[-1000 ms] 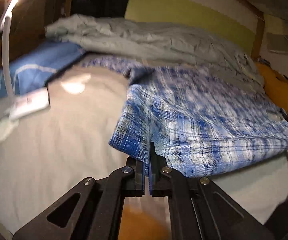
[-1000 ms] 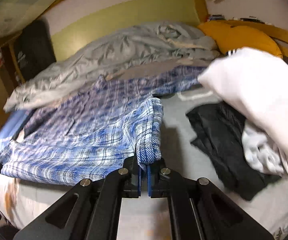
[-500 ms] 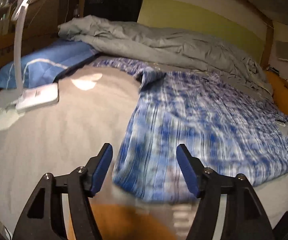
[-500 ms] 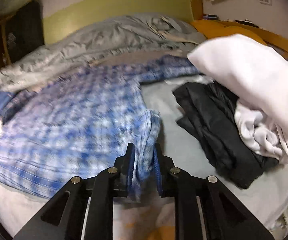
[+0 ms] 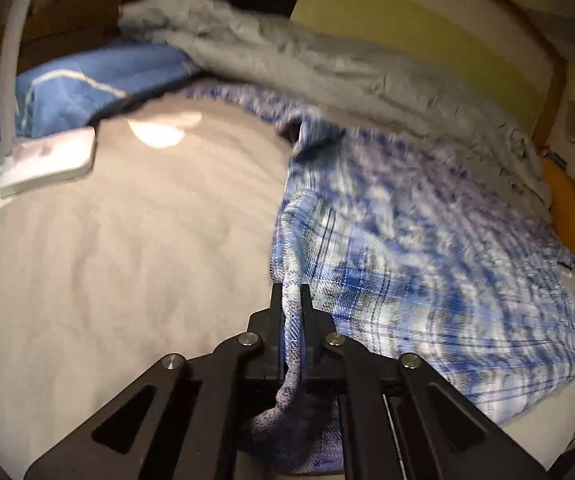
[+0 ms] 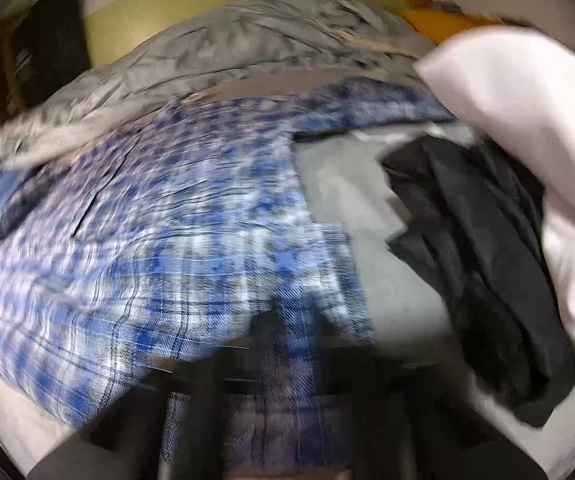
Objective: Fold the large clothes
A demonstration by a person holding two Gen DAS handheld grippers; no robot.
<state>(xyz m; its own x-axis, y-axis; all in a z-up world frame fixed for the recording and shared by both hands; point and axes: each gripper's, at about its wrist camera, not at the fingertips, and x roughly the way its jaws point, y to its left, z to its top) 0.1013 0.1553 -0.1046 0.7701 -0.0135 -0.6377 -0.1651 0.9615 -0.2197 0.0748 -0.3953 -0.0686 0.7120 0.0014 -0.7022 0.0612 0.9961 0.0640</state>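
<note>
Left gripper clamped on the near-left edge of the blue plaid shirt; jaws just went wide and came back together, cloth bunched between the pads and trailing down under the frame. Shirt lies spread on the bed sheet, far edge against the grey duvet; heavy motion blur on the far half, pattern smeared. Right gripper mostly buried: plaid drapes over its fingers and the whole right view is blurred, so only dark outlines of the frame show; it reads as closed with shirt fabric pinched in it, jaws having just parted a little and closed again. Collar and sleeves hard to sort out, one sleeve seems to run toward the white pillow. Black garment lies on the sheet beside the shirt, partly under the pillow. Left side: blue pillow, white lamp base, its neck cut off at the top.
</note>
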